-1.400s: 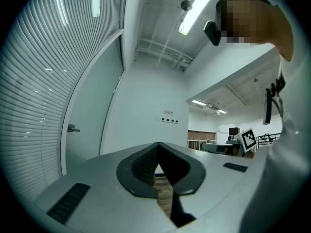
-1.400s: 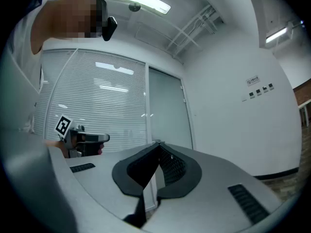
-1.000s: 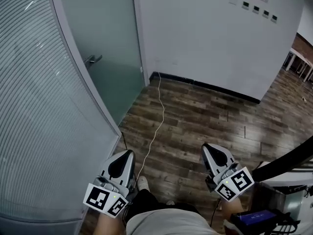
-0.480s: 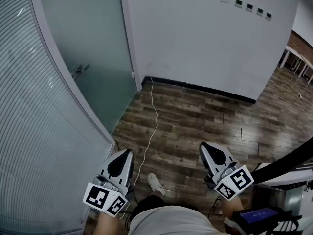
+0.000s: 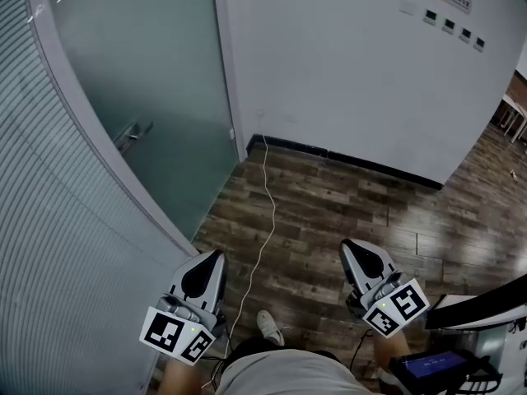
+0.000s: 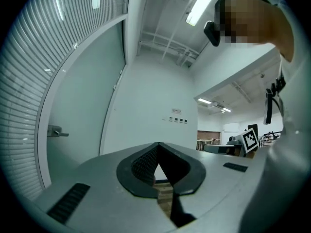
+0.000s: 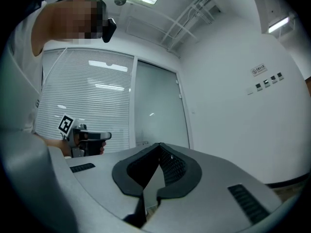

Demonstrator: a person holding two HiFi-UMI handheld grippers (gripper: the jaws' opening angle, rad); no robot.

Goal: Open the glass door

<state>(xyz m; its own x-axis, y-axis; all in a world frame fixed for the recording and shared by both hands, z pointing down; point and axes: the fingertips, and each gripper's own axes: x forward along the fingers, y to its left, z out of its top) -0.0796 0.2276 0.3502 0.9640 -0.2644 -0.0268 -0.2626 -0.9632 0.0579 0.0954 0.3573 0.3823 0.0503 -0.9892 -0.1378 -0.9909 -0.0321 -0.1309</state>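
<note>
Glass door (image 5: 156, 89), frosted, stands in its frame at the upper left of the head view. It is well ahead of both grippers and touched by neither. Its metal handle (image 5: 132, 134) sticks out from the pane.

Only the head view shows the ground. A white shoe (image 5: 269, 326) is nearest, between the two grippers. From beside it a thin white cable (image 5: 270, 196) runs away across the dark wood floor (image 5: 354, 204) to the foot of the white wall (image 5: 346, 72). A curved ribbed glass wall (image 5: 58, 253) sweeps along the left up to the door frame. A row of small switches (image 5: 451, 25) sits high on the white wall.

The two gripper views look level and show what the head view does not: the ceiling with its lit strip lamp (image 6: 204, 4) and pipes. The left gripper view has the door and handle to its left. The right gripper view shows the other gripper in front of the ribbed wall, with the door beyond it.

The left gripper (image 5: 216, 257) has its jaws brought together at the tips, with nothing between them. The right gripper (image 5: 349, 245) is likewise fully closed and empty. Both point forward over the floor.
</note>
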